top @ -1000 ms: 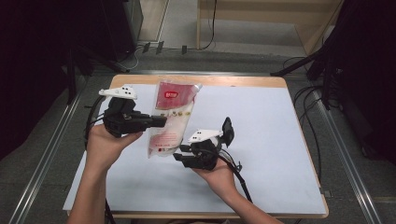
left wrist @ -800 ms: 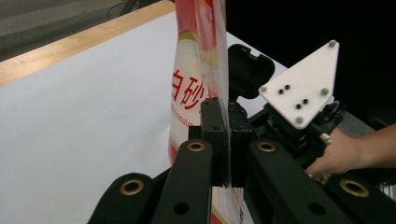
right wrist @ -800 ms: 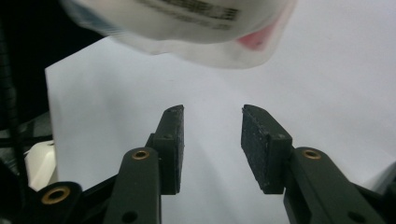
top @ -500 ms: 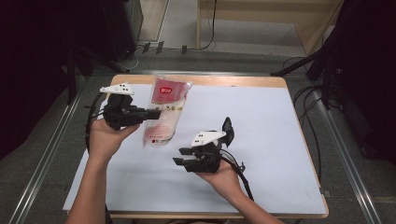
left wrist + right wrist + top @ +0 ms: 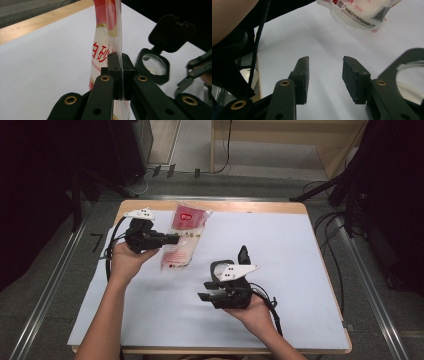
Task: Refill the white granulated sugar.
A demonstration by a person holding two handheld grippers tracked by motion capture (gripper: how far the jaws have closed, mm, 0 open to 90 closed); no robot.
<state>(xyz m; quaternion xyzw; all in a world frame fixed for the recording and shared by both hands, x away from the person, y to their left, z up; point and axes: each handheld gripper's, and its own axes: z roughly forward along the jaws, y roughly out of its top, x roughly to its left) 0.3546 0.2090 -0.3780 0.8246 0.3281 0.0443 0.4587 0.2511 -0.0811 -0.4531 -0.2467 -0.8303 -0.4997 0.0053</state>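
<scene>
My left tool (image 5: pixel 172 239) is clenched on the bag (image 5: pixel 182 237), pinching its clear edge about halfway along its length. In the left gripper view the two pads meet flat on the plastic (image 5: pixel 119 72), with red print showing just past them. The bag is red at its far end and white lower down, and it sits over the back left part of the surface (image 5: pixel 300 270), near the wooden rim. I can't tell whether its lower end rests on the white sheet or hangs just above it.

My right tool (image 5: pixel 206 291) is released, its jaws standing apart with nothing between them; the right gripper view shows bare white surface in the gap (image 5: pixel 325 75). It sits nearer to me, well apart from the bag, pointing left. A black round lens (image 5: pixel 220 268) with its cap flipped up lies just beside it.
</scene>
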